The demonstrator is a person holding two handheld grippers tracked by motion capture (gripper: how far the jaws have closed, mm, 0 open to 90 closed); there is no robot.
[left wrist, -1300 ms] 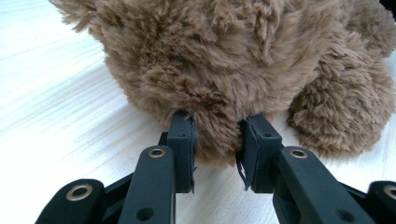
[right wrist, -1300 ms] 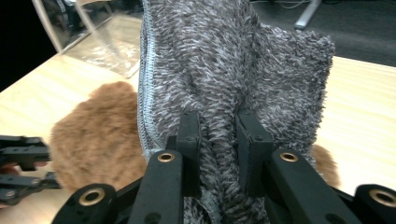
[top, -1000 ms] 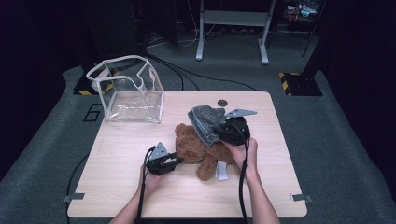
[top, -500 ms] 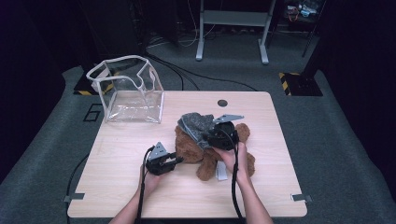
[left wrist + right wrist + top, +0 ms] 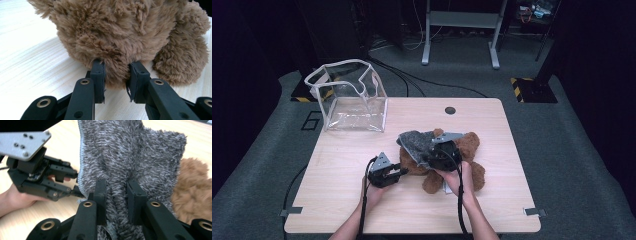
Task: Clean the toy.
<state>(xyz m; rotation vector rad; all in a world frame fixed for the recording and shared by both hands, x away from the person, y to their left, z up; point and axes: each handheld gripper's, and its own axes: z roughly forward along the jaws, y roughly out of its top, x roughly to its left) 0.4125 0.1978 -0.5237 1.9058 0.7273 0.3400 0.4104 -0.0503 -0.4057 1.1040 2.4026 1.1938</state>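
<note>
From the high view, a brown teddy bear (image 5: 462, 160) lies on the wooden table (image 5: 342, 150), toward the near right of its middle. A grey fuzzy cloth (image 5: 417, 142) is draped over the bear's left part. The left gripper (image 5: 398, 173) sits low on the table just left of the bear, held by the person's left hand (image 5: 373, 192), with its tips against the bear's fur. The right gripper (image 5: 432, 155) is above the bear, held by the right hand (image 5: 457, 180), and the grey cloth hangs from it. A clear plastic bag (image 5: 349, 97) with white edging stands open at the far left of the table, well apart from the bear. A small dark round hole (image 5: 450, 110) sits near the table's far edge.

In the left gripper view, the left gripper (image 5: 116, 75) has its two black jaws pressed into a tuft of the teddy bear (image 5: 125, 32), pinching the fur between them; the bear rests on the table (image 5: 30, 57).

In the right gripper view, the right gripper (image 5: 116, 195) is clamped on a fold of the grey cloth (image 5: 130, 152), which bunches between the jaws and spreads above them. The brown bear (image 5: 192, 192) shows at the right behind the cloth. The left gripper (image 5: 76, 192) and the hand (image 5: 15, 197) holding it lie at the left, its tip meeting the cloth's stitched edge.
</note>
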